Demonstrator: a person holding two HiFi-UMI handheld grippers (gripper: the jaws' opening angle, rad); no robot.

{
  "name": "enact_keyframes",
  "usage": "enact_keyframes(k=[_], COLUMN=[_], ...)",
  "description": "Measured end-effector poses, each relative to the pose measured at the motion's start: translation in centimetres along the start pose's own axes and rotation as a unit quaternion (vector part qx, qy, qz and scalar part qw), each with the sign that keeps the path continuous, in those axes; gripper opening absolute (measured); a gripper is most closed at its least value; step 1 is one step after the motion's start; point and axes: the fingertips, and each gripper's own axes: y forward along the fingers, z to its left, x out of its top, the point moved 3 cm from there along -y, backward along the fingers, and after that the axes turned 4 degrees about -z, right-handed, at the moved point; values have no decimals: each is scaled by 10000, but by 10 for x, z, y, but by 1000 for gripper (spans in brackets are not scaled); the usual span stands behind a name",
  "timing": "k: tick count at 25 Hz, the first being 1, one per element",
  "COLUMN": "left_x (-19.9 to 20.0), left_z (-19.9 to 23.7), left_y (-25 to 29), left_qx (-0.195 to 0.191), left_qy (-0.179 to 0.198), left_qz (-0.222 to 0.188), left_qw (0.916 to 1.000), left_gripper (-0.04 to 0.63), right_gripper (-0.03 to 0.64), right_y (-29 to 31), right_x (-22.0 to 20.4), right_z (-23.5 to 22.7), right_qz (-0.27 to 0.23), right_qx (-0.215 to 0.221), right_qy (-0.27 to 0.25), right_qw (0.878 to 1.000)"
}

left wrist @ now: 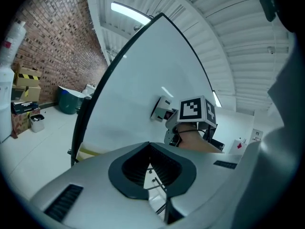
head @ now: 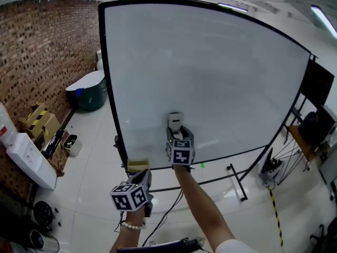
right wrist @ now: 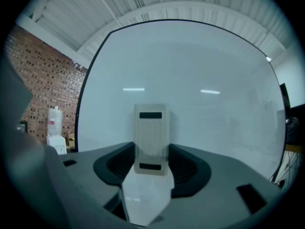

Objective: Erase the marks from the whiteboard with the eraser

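Against the lower middle of the whiteboard (head: 210,78): one eraser (head: 175,120), upright, lying against the board. Right gripper (head: 177,135): one, jaws part-open and clamped on the eraser's lower half. Left gripper (left wrist: 151,163): one, jaws drawn together with nothing between them, near the board's bottom-left edge. Whiteboards: one.

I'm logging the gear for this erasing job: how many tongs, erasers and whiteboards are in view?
Tongs: 2 (left tongs, right tongs)
Eraser: 1 (eraser, held in the right tongs)
Whiteboard: 1 (whiteboard)
Total: 4
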Motion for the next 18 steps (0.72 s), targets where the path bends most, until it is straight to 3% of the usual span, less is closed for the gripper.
enact_keyframes(k=[18], left_x=[-57], left_z=[-144], left_y=[106], left_qx=[-124], left_qy=[230], left_qz=[289], left_qw=[9992], left_gripper=[-11], right_gripper=[249], right_y=[-19], right_x=[-10], right_z=[-227], right_qz=[160], right_qx=[-184], right_qy=[73], right_qw=[9997])
